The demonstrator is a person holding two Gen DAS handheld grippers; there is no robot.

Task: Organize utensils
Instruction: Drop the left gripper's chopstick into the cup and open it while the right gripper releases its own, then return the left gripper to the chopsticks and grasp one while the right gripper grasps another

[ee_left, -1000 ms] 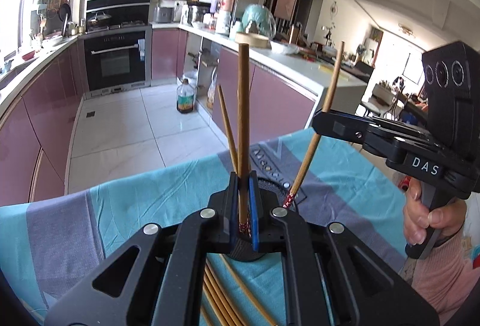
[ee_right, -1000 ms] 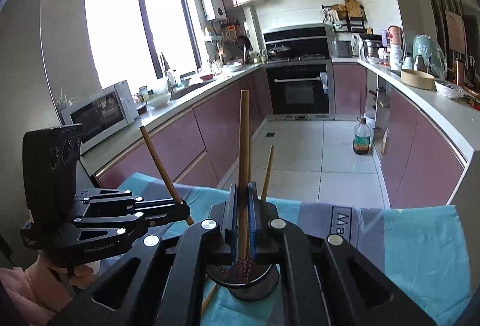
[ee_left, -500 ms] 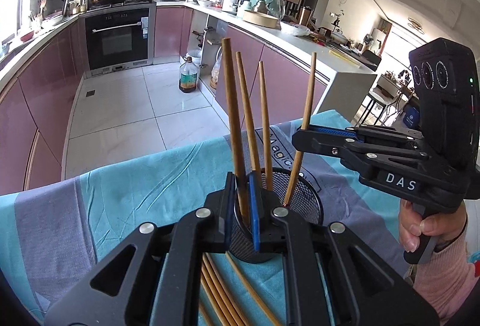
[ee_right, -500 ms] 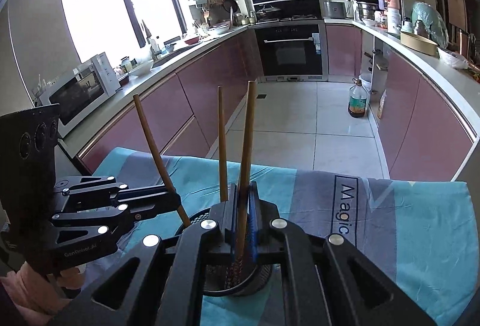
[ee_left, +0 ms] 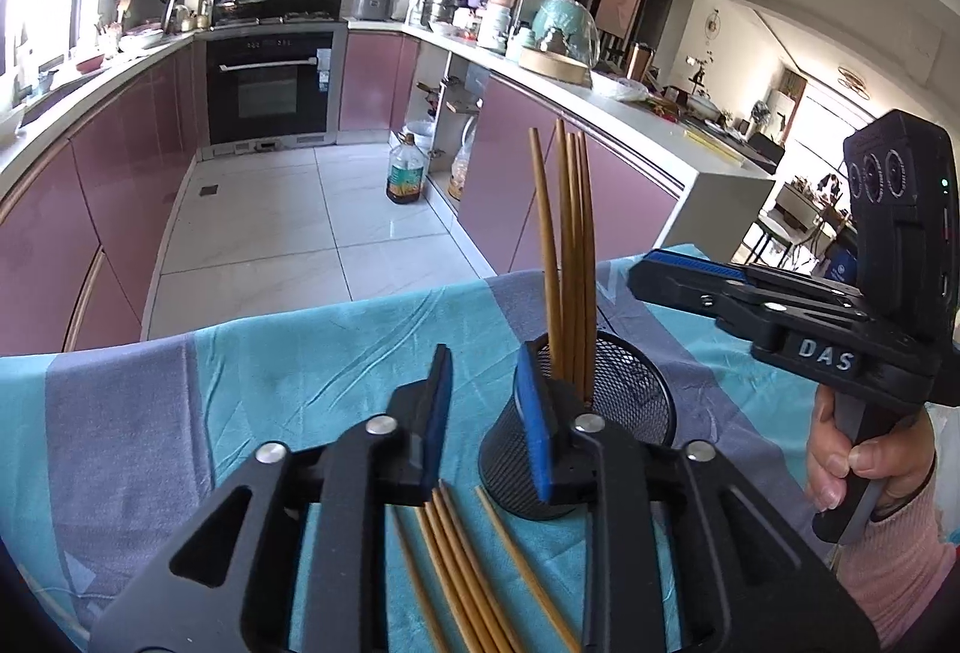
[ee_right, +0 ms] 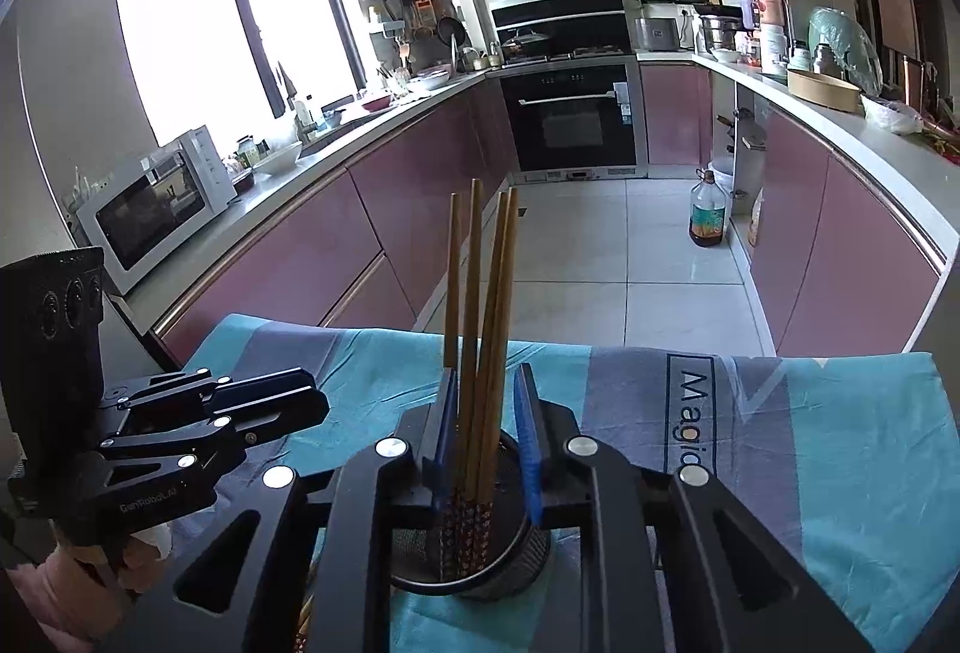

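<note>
A black mesh holder (ee_left: 624, 383) stands on the blue cloth with several brown chopsticks (ee_left: 570, 245) upright in it. My left gripper (ee_left: 486, 407) hangs just left of the holder. Its jaws are opening and nothing is between the blue pads. More loose chopsticks (ee_left: 462, 563) lie on the cloth under it. My right gripper (ee_right: 487, 437) sits over the holder (ee_right: 528, 551), and its jaws are opening too. The standing chopsticks (ee_right: 480, 305) rise through its gap, free of the pads. Each view also shows the other gripper, the right gripper (ee_left: 648, 278) and the left gripper (ee_right: 306, 401).
The table carries a blue and grey cloth (ee_right: 840, 413) that ends at the far edge, with tiled kitchen floor beyond. A hand (ee_left: 864, 467) in a pink sleeve holds the right gripper's handle. Purple cabinets, an oven and a microwave (ee_right: 156, 197) stand further off.
Both grippers were shut on a chopstick each and have sunk toward the holder. Their jaws have now parted, and the chopsticks stand loose in the holder with the others.
</note>
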